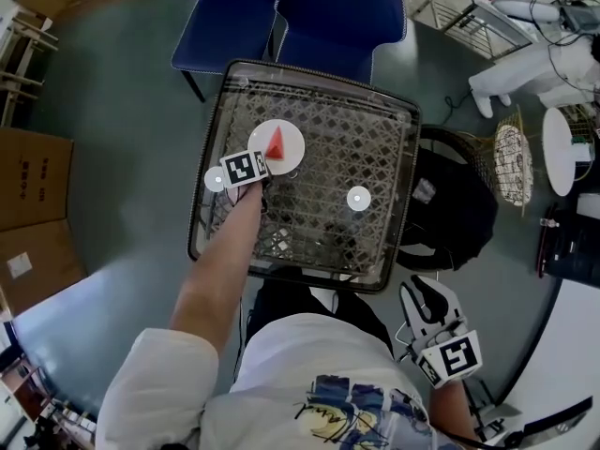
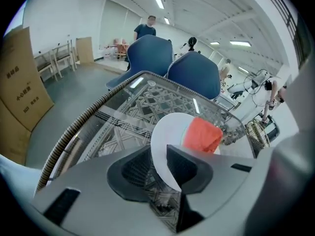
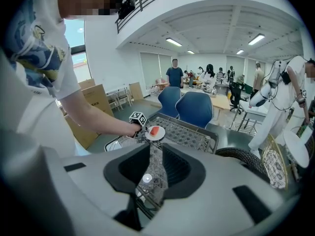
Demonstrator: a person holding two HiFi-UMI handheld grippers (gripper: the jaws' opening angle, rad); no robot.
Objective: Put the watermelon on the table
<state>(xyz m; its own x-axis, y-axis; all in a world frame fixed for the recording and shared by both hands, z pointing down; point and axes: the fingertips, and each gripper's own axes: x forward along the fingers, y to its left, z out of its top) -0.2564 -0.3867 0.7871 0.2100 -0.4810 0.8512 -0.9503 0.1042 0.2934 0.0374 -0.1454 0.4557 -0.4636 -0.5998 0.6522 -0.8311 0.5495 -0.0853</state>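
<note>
A red watermelon slice (image 1: 275, 144) (image 2: 202, 134) (image 3: 154, 130) lies on a white plate (image 1: 292, 139) (image 2: 170, 132). The plate rests on the far left part of a glass-topped wicker table (image 1: 356, 129) (image 2: 133, 107). My left gripper (image 1: 261, 169) (image 2: 165, 154) reaches over the table and is shut on the plate's near rim. The slice sits just beyond its jaws. My right gripper (image 1: 419, 293) (image 3: 155, 156) hangs low at my right side, off the table, with its jaws together and nothing between them.
Two blue chairs (image 1: 342, 12) stand against the table's far side. A black round object (image 1: 455, 204) lies on the floor to the right, with a wicker basket (image 1: 513, 162) beyond it. Cardboard boxes (image 1: 33, 186) stand at the left. Two small white round spots (image 1: 358, 198) show on the glass.
</note>
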